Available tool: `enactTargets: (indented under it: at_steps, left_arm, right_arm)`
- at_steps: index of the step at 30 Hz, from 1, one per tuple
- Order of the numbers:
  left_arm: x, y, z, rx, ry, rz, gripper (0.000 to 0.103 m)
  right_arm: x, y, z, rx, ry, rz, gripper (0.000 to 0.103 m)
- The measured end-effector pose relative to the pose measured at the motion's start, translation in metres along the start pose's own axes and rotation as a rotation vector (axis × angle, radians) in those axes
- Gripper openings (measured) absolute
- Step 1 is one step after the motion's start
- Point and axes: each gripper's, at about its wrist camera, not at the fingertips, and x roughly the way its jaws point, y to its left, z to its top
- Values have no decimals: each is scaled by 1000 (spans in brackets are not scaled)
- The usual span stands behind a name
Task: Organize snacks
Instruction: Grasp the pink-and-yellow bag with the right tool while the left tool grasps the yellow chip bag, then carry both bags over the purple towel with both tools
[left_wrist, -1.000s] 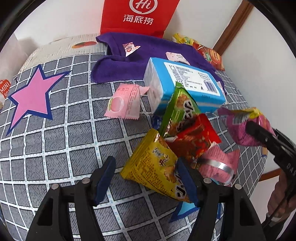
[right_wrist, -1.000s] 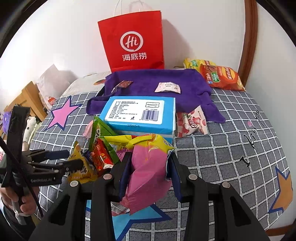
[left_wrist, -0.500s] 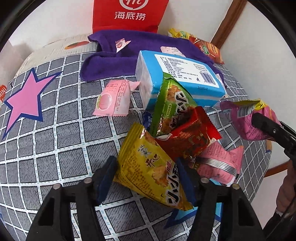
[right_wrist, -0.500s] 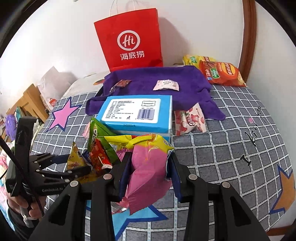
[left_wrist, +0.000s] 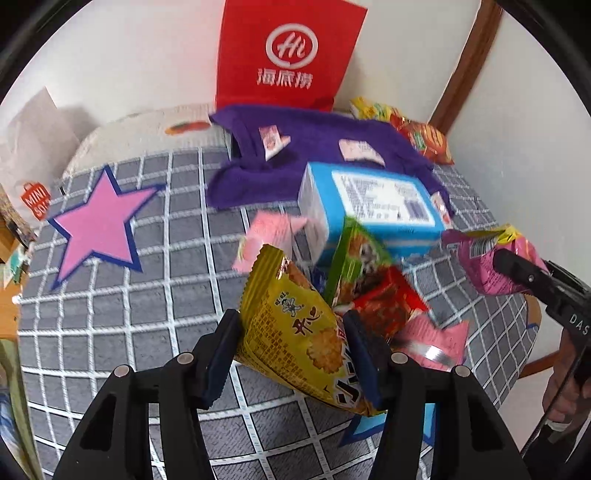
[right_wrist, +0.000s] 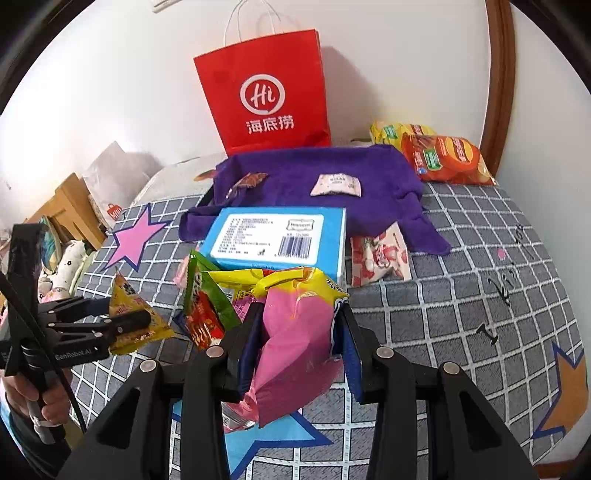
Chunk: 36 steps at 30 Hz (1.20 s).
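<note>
Between the left gripper's (left_wrist: 291, 343) blue pads, in the left wrist view, sits a yellow cracker packet (left_wrist: 295, 332); the jaws are closing on it and both pads press its sides, the packet raised off the grey checked tabletop (left_wrist: 122, 295). Just behind it lie a green snack packet (left_wrist: 354, 258) and a red snack packet (left_wrist: 388, 306), with a pink packet (left_wrist: 432, 343) to their right. A blue tissue box (left_wrist: 373, 206) stands beyond them, partly on a purple towel (left_wrist: 314, 140), and a red paper bag (left_wrist: 288, 55) leans at the wall. At the right edge the right gripper (left_wrist: 517, 266) pinches a pink and yellow snack bag (left_wrist: 480, 251).

Over in the right wrist view, the right gripper (right_wrist: 299, 343) is clamped on the pink and yellow snack bag (right_wrist: 295, 332), which hangs crumpled between its pads above the tabletop (right_wrist: 461, 295). Left of it the left gripper (right_wrist: 122, 314) holds the yellow cracker packet (right_wrist: 136, 314). The tissue box (right_wrist: 277, 236) lies behind, a strawberry-print packet (right_wrist: 380, 258) beside it, and orange chip bags (right_wrist: 443, 158) rest near the wall.
</note>
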Motion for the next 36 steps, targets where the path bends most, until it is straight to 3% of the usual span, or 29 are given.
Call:
enactTargets:
  at_steps: [20, 36]
  left_arm:
    - [-10, -10, 116, 15, -137, 37, 55]
    - [42, 3, 204, -15, -164, 16, 55]
  right_arm:
    - [-4, -22, 105, -17, -107, -60, 39]
    - [66, -16, 189, -50, -116, 6, 39]
